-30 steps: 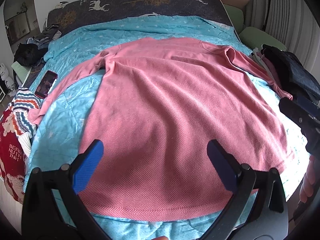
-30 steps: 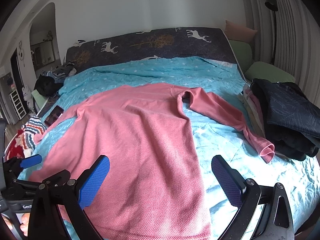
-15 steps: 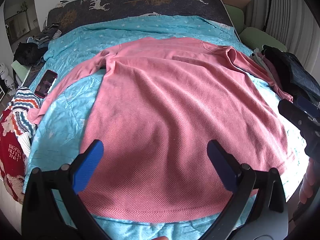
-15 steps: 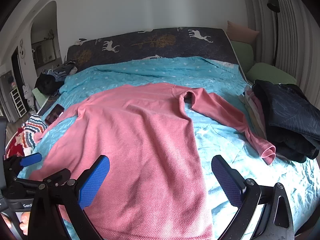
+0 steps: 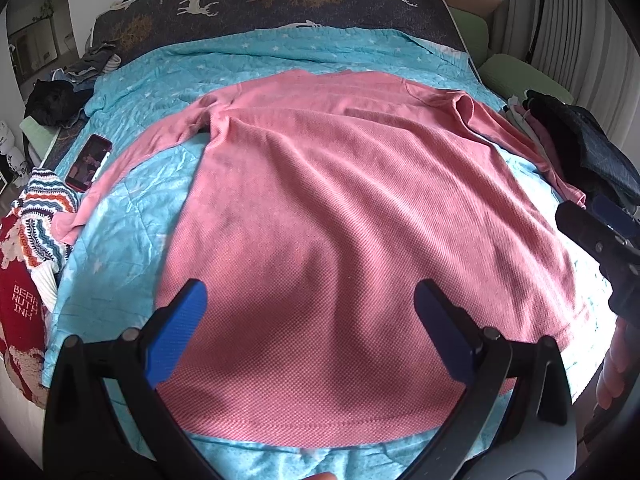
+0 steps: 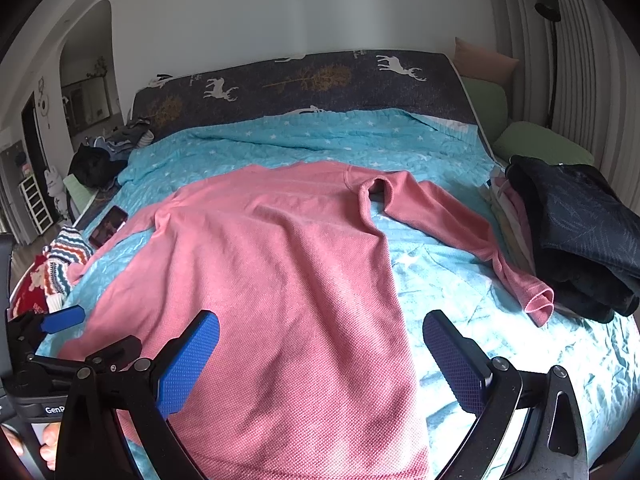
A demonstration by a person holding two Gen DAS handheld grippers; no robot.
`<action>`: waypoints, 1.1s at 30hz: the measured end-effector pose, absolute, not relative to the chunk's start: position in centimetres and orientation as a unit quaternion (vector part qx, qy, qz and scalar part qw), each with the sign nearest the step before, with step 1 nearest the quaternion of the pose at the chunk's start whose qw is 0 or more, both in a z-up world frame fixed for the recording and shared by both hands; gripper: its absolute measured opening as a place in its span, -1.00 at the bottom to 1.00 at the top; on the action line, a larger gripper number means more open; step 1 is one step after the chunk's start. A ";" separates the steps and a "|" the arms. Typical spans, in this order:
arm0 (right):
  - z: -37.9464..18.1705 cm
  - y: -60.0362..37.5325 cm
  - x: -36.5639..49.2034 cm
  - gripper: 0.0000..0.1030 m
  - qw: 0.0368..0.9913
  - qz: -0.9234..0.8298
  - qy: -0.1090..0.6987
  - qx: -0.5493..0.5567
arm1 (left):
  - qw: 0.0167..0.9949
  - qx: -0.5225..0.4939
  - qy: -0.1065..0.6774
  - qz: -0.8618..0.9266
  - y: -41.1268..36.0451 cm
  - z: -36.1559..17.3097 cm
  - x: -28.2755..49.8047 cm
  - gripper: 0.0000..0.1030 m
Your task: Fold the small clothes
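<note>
A pink long-sleeved shirt (image 5: 340,208) lies spread flat on the blue bedspread (image 5: 132,240), sleeves out to both sides; it also shows in the right wrist view (image 6: 272,272). Its right sleeve cuff (image 6: 538,302) lies next to the clothes pile. My left gripper (image 5: 310,320) is open and empty, held above the shirt's near hem. My right gripper (image 6: 320,344) is open and empty above the hem's right part. In each view the other gripper shows at the edge.
A pile of dark folded clothes (image 6: 576,232) sits at the right bed edge. A phone (image 5: 88,158) and striped and red knitwear (image 5: 36,232) lie at the left edge. Green pillows (image 6: 540,144) and a patterned headboard (image 6: 320,76) are at the back.
Almost nothing: both grippers stay open and hover over the hem; the left view has shifted very slightly.
</note>
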State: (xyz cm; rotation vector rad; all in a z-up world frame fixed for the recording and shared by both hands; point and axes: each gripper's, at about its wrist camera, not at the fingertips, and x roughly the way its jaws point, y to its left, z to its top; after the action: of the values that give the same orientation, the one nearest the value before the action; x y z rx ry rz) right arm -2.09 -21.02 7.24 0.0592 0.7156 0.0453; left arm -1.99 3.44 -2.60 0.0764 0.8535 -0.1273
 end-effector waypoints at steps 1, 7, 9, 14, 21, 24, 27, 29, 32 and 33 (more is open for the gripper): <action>7.2 -21.0 -2.0 1.00 0.936 0.022 0.351 0.030 | 0.907 0.036 0.415 -0.062 3.5 -2.7 -1.9 0.99; 7.1 -21.1 -2.1 1.00 0.935 0.020 0.354 0.033 | 0.907 0.034 0.415 -0.062 3.6 -2.8 -1.9 0.99; 7.0 -21.1 -2.0 1.00 0.933 0.018 0.357 0.033 | 0.908 0.033 0.414 -0.062 3.7 -2.9 -2.0 0.99; 7.2 -21.0 -2.0 1.00 0.933 0.017 0.357 0.029 | 0.908 0.022 0.414 -0.064 4.8 -2.6 -1.6 0.99; 7.9 -19.3 -0.6 1.00 0.934 0.022 0.358 -0.004 | 0.912 -0.046 0.407 -0.040 10.8 -1.6 0.0 0.99; 8.1 -18.1 0.5 0.99 0.932 0.041 0.360 -0.010 | 0.903 -0.101 0.418 -0.013 15.0 -1.8 0.7 0.99; 8.2 -16.5 1.3 0.80 0.930 0.069 0.362 -0.017 | 0.896 -0.144 0.418 0.037 20.0 -2.6 0.8 0.99; 8.1 -15.3 1.9 0.59 0.926 0.088 0.366 -0.025 | 0.894 -0.151 0.416 0.064 22.3 -3.1 0.8 0.89; 7.6 -13.6 2.7 0.44 0.917 0.113 0.380 -0.036 | 0.881 -0.181 0.427 0.098 26.3 -4.2 1.2 0.81; 7.4 -13.0 3.0 0.44 0.915 0.120 0.384 -0.041 | 0.872 -0.202 0.433 0.106 27.9 -4.7 1.5 0.80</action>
State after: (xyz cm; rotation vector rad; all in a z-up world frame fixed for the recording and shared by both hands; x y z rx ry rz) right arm 2.98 -13.03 7.43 -0.0842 0.7907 0.2481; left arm 1.52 27.90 -4.75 -0.4230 0.9059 0.2221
